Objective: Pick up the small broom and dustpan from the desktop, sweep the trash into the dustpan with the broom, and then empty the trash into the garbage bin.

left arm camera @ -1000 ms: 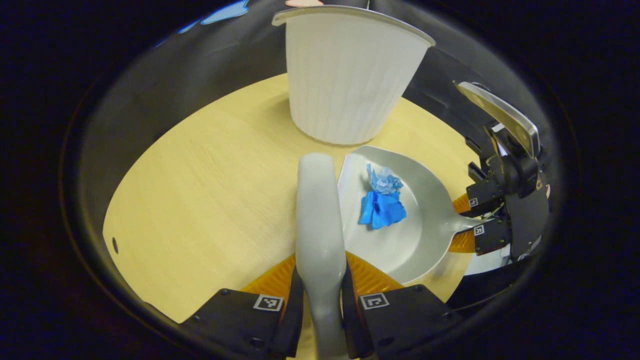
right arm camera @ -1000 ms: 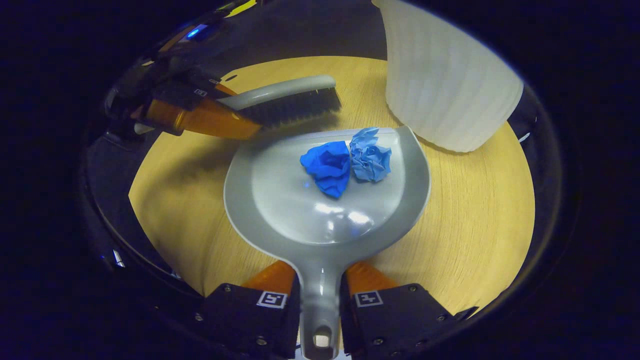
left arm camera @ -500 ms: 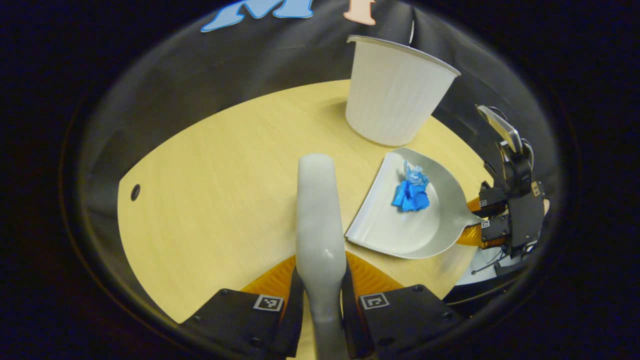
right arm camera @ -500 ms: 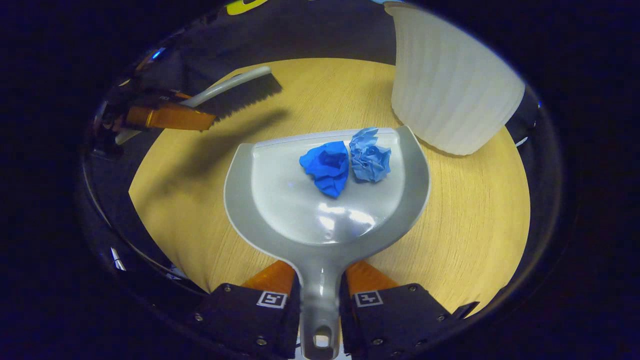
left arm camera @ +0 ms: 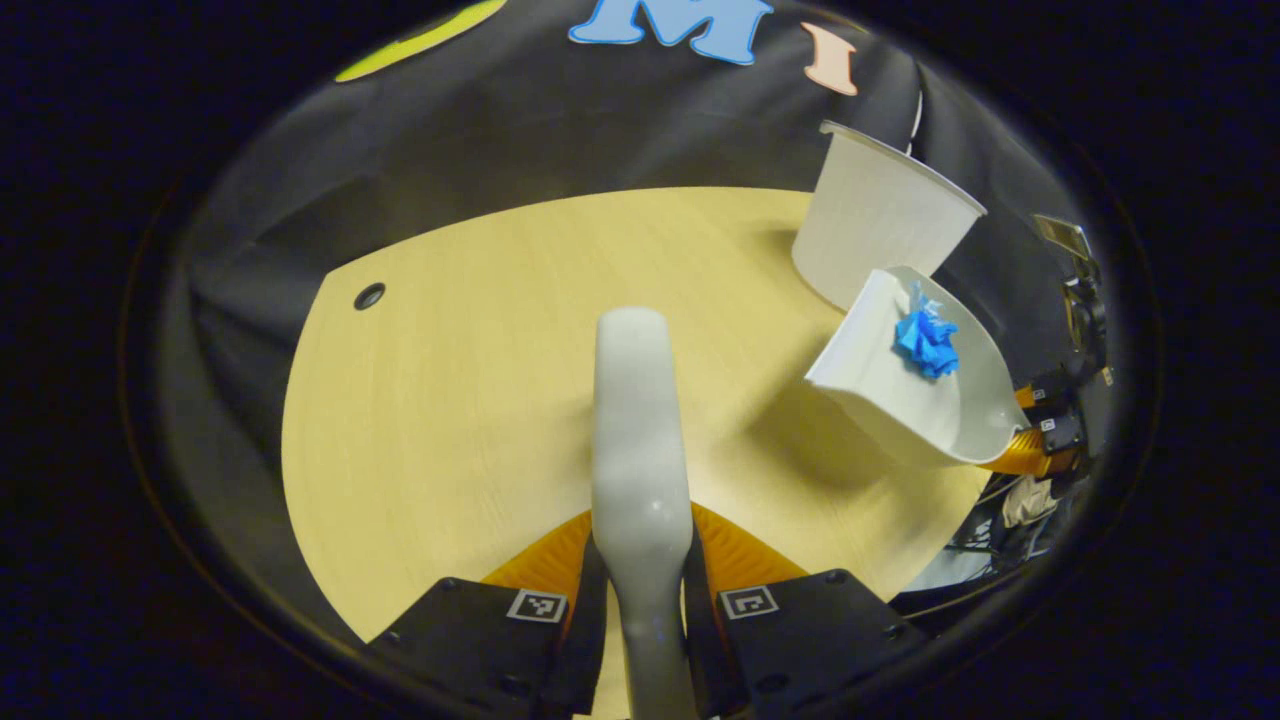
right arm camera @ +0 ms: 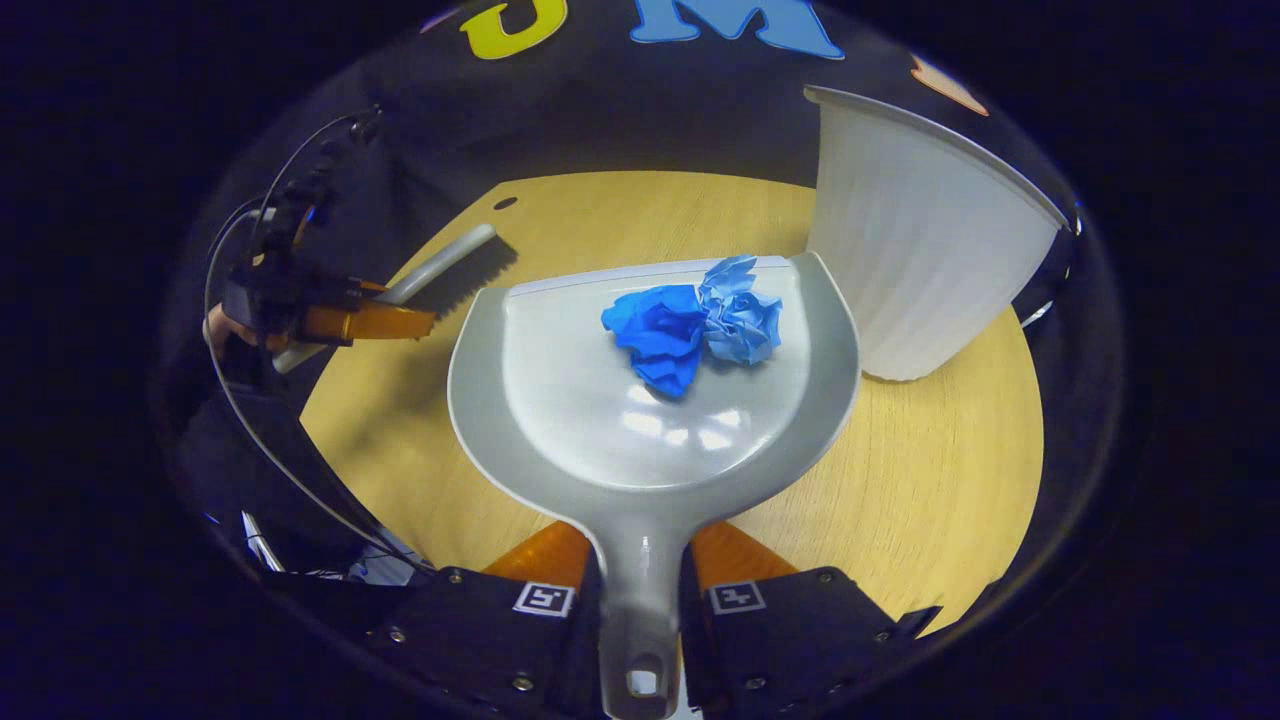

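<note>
- right gripper (right arm camera: 640, 600) clamped on the dustpan (right arm camera: 560, 400) handle, both fingers pressing it; pan held off the table (right arm camera: 930, 500), casting a shadow in the left gripper view.
- two crumpled blue paper wads (right arm camera: 690, 330) sit near the pan's front lip, touching each other.
- white ribbed garbage bin (right arm camera: 920, 250) stands just beside the pan, on its right.
- left gripper (left arm camera: 640, 600) clenched on the small broom (left arm camera: 635, 420) handle, well apart from the pan, above bare wood.
</note>
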